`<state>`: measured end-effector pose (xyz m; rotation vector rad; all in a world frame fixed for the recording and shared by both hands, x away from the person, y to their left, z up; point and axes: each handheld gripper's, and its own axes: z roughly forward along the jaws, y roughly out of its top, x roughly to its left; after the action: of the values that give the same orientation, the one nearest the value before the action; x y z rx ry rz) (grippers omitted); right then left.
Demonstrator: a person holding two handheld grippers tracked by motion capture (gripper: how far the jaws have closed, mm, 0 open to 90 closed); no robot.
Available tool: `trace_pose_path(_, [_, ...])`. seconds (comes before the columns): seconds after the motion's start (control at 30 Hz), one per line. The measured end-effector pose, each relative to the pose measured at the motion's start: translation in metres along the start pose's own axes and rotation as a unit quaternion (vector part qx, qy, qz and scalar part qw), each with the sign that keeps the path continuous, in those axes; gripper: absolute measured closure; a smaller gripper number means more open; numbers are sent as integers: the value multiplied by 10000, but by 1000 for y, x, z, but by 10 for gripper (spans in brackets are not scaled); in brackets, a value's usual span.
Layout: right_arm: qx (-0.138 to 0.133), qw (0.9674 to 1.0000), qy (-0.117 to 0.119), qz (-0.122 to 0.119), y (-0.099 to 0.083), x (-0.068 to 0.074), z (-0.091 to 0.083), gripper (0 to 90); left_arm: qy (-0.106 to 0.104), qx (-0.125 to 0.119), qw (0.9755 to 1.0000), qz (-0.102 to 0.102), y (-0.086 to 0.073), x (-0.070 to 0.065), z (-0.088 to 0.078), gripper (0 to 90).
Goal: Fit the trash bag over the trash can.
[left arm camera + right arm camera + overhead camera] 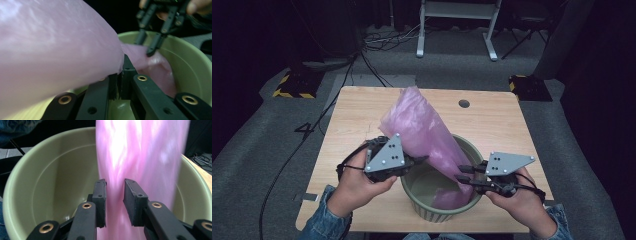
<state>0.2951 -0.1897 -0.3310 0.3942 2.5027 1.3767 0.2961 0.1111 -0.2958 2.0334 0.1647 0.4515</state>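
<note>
While the pink bag (422,131) leans out of the green bin (468,148) on the table (357,112), its film is pinched by the left hand-held gripper (422,160). The right hand-held gripper (460,174) is held apart, unclamped, the bag just ahead of it.

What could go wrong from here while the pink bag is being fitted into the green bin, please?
1. The left hand-held gripper pinches only a thin fold of the pink bag, which could slip or tear.
2. The right hand-held gripper has not clamped the film.
3. Pulling the bag could tip the green bin.
</note>
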Motion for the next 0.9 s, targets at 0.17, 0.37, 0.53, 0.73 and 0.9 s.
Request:
trace_pose_path(0.17, [13, 10000, -48, -73, 10, 0, 1, 689, -216, -1, 9997, -59, -1, -1, 17, 864])
trace_pose_path(0.37, [-326, 9988, -248, 283, 25, -18, -6, 473, -394, 81, 9992, -21, -4, -5, 30, 866])
trace_pose_path(0.53, [-450, 9985, 73, 293, 35, -27, 4, 387, -485, 88, 9988, -14, -4, -7, 34, 866])
trace_pose_path(0.73, [-207, 9981, 558, 150, 35, -27, 21, 862, -488, 1, 9988, -81, -7, -8, 35, 824])
trace_pose_path(0.9, [-179, 9991, 331, 185, 31, -25, 20, 900, -277, -145, 9993, -188, -11, -7, 27, 712])
